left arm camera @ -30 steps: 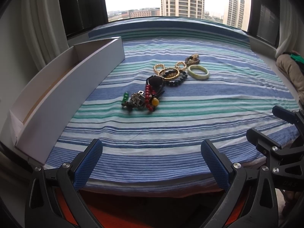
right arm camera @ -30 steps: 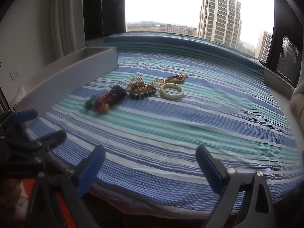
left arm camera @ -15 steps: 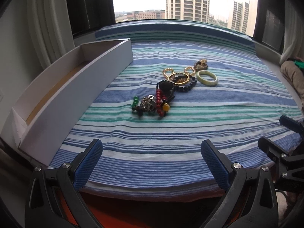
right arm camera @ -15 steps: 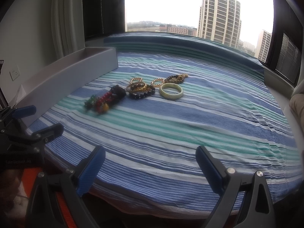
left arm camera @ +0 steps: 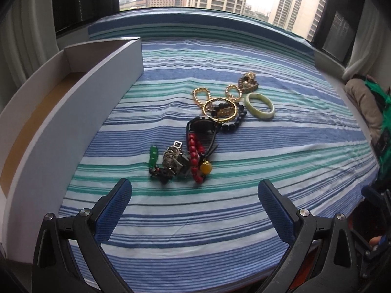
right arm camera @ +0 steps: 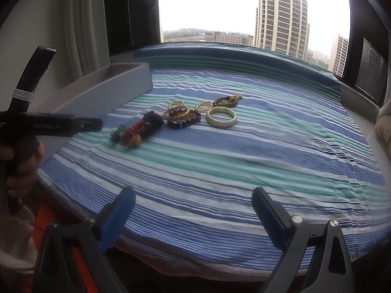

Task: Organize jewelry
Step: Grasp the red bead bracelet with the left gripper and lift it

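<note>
On my feeds the jewelry lies in a loose line across the middle of the bed [left arm camera: 244,219], on its blue, green and white striped cover. Nearest my left gripper [left arm camera: 195,193] is a tangle with a green bead piece [left arm camera: 153,155], a silvery metal cluster [left arm camera: 173,160], a red bead bracelet [left arm camera: 194,155] and a yellow bead [left arm camera: 206,167] touching it. Just behind sits a dark round piece [left arm camera: 200,124], then a thin gold bangle [left arm camera: 219,109] lying over a black bead bracelet [left arm camera: 233,122], with gold chain loops [left arm camera: 199,95] beside them. A pale green bangle [left arm camera: 259,105] lies just right of that group, and a brown-and-gold bead piece [left arm camera: 248,81] sits furthest back.

An open white box [left arm camera: 80,112] runs along the bed's left edge, apart from the jewelry; what I can see of its inside looks bare.

My left gripper hovers low just short of the green and red tangle, its blue-padded fingers [left arm camera: 113,210] spread wide and holding nothing. In the right wrist view a hand [right arm camera: 23,168] grips its handle. My right gripper [right arm camera: 193,207] hangs over the near edge of the bed, well apart from the jewelry, its fingers [right arm camera: 267,216] likewise spread and empty.

Beyond the bed a window [right arm camera: 220,7] shows tall buildings
</note>
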